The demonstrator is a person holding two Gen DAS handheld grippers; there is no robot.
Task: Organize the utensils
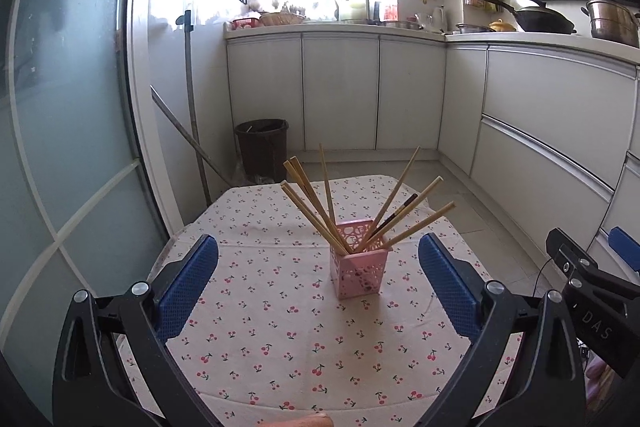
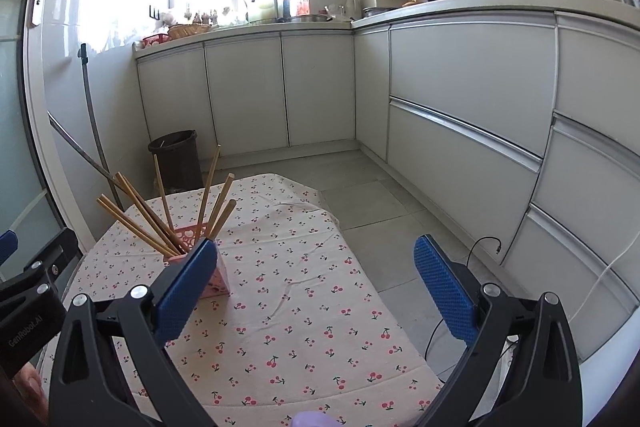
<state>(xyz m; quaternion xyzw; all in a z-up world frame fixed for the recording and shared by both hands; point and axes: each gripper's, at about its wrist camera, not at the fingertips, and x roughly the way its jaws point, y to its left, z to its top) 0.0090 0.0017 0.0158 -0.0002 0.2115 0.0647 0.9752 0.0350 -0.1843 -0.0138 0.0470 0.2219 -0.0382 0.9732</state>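
Now left tool wide open, empty, facing pink holder; right tool likewise, beside it.

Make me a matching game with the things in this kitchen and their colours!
Things:
1. chopstick holder
2. gripper pads
3. trash bin
4. cabinet doors

Colours:
a. white
b. pink
c. dark brown
d. blue

Pairs: 1-b, 2-d, 3-c, 4-a

Pink holder half hidden (behind blue pad)
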